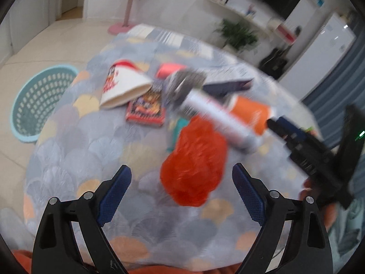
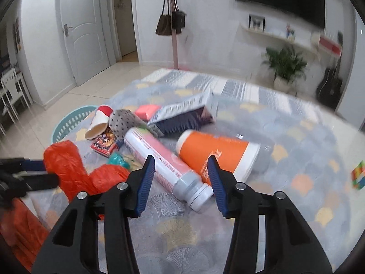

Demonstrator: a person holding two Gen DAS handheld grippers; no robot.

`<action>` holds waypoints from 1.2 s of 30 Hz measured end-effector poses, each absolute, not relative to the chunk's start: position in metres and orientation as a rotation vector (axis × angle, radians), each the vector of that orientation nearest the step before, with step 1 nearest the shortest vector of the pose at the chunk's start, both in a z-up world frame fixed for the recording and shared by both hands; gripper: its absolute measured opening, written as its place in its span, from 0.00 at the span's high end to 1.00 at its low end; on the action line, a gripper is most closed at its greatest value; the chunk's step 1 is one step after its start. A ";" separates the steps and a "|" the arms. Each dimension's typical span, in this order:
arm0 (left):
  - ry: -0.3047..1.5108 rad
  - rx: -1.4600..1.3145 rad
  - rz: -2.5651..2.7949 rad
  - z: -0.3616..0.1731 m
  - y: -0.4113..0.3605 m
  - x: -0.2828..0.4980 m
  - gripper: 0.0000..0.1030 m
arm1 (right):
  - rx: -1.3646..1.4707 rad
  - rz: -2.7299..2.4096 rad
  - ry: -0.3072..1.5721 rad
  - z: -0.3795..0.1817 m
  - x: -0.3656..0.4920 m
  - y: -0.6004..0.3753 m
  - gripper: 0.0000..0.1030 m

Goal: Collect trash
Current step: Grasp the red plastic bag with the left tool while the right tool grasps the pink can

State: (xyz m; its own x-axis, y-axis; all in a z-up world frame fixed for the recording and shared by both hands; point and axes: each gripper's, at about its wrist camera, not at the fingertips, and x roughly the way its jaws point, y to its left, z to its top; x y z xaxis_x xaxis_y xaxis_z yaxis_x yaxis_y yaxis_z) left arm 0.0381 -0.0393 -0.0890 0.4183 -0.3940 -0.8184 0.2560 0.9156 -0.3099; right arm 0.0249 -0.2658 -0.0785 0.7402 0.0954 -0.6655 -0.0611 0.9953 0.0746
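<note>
Trash lies heaped on a bed with a scallop-pattern quilt (image 2: 296, 141). In the left wrist view my left gripper (image 1: 182, 182) stands wide open, a crumpled orange plastic bag (image 1: 194, 166) just ahead between its fingers, untouched. In the right wrist view my right gripper (image 2: 181, 178) is open, held over the cap end of a white and pink bottle (image 2: 159, 159) that lies on the quilt; its pads do not press it. An orange and white container (image 2: 214, 153) lies beside the bottle. The right gripper (image 1: 276, 125) also reaches in from the right of the left view.
A paper cup (image 1: 123, 84), a red card box (image 1: 146, 109), a pink block (image 2: 146, 110), a grey dotted cloth (image 2: 123, 118) and a snack bag (image 2: 182, 114) lie farther back. A teal basket (image 1: 38, 100) stands on the floor at the left. A puzzle cube (image 2: 358, 178) lies at the right.
</note>
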 end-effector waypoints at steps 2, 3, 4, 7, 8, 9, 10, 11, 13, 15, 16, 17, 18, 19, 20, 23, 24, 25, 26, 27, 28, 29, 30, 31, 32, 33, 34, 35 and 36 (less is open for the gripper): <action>1.090 -0.131 -0.400 -0.100 -0.042 0.044 0.16 | 0.057 0.104 0.768 -0.087 0.035 -0.267 0.64; 1.095 -0.127 -0.400 -0.102 -0.043 0.045 0.16 | 0.058 0.110 0.793 -0.093 0.041 -0.266 0.67; 1.110 -0.119 -0.403 -0.108 -0.046 0.048 0.17 | 0.053 0.106 0.809 -0.098 0.046 -0.265 0.71; 1.139 -0.120 -0.426 -0.116 -0.053 0.055 0.21 | 0.090 0.109 0.849 -0.111 0.057 -0.267 0.71; 1.149 -0.112 -0.435 -0.119 -0.056 0.058 0.21 | 0.109 0.114 0.855 -0.113 0.058 -0.269 0.71; 1.155 -0.102 -0.434 -0.121 -0.059 0.060 0.22 | 0.127 0.122 0.856 -0.114 0.059 -0.271 0.71; 1.162 -0.093 -0.435 -0.124 -0.062 0.063 0.26 | 0.146 0.135 0.866 -0.115 0.060 -0.272 0.71; 1.170 -0.092 -0.445 -0.127 -0.064 0.064 0.29 | 0.165 0.148 0.877 -0.115 0.060 -0.273 0.71; 1.182 -0.095 -0.472 -0.130 -0.068 0.063 0.46 | 0.165 0.153 0.892 -0.114 0.058 -0.271 0.71; 1.178 -0.084 -0.505 -0.131 -0.071 0.060 0.63 | 0.175 0.182 0.930 -0.115 0.052 -0.269 0.71; 1.171 -0.081 -0.511 -0.130 -0.071 0.058 0.68 | 0.185 0.202 0.937 -0.113 0.047 -0.267 0.71; 1.161 -0.079 -0.508 -0.128 -0.071 0.057 0.69 | 0.193 0.227 0.946 -0.111 0.042 -0.266 0.71; 1.149 -0.080 -0.500 -0.126 -0.069 0.056 0.70 | 0.208 0.265 0.960 -0.109 0.036 -0.262 0.71; 1.138 -0.089 -0.496 -0.124 -0.065 0.054 0.71 | 0.220 0.298 0.975 -0.109 0.032 -0.259 0.71; 1.128 -0.114 -0.499 -0.122 -0.059 0.053 0.71 | 0.228 0.341 0.998 -0.109 0.026 -0.252 0.71; 1.105 -0.164 -0.468 -0.116 -0.038 0.048 0.71 | 0.160 0.316 0.973 -0.100 0.016 -0.235 0.71; 1.095 -0.171 -0.457 -0.113 -0.034 0.049 0.71 | 0.151 0.304 0.959 -0.097 0.017 -0.233 0.71; 1.085 -0.186 -0.443 -0.111 -0.027 0.049 0.71 | 0.149 0.295 0.944 -0.094 0.019 -0.233 0.71; 1.072 -0.213 -0.428 -0.108 -0.019 0.051 0.71 | 0.144 0.281 0.922 -0.090 0.023 -0.233 0.71; 1.059 -0.242 -0.415 -0.106 -0.011 0.053 0.71 | 0.132 0.264 0.911 -0.089 0.028 -0.232 0.70; 1.050 -0.264 -0.402 -0.104 -0.005 0.056 0.71 | 0.114 0.241 0.905 -0.088 0.034 -0.232 0.61; 1.042 -0.281 -0.392 -0.103 0.001 0.058 0.71 | 0.097 0.222 0.905 -0.090 0.043 -0.232 0.55; 1.038 -0.292 -0.381 -0.102 0.006 0.061 0.71 | 0.092 0.228 0.913 -0.093 0.053 -0.233 0.48; 1.035 -0.300 -0.369 -0.102 0.010 0.062 0.71 | 0.094 0.235 0.925 -0.096 0.059 -0.233 0.48; 1.029 -0.311 -0.358 -0.101 0.014 0.064 0.71 | 0.097 0.243 0.949 -0.101 0.067 -0.233 0.48; 1.025 -0.319 -0.352 -0.100 0.017 0.065 0.71 | 0.092 0.250 0.964 -0.104 0.073 -0.231 0.48; 1.020 -0.328 -0.348 -0.099 0.019 0.066 0.71 | 0.080 0.267 0.982 -0.108 0.078 -0.228 0.47; 1.015 -0.328 -0.349 -0.098 0.018 0.066 0.71 | 0.070 0.273 0.995 -0.111 0.083 -0.225 0.47; 1.009 -0.326 -0.349 -0.097 0.017 0.067 0.71 | 0.054 0.267 1.003 -0.115 0.088 -0.222 0.46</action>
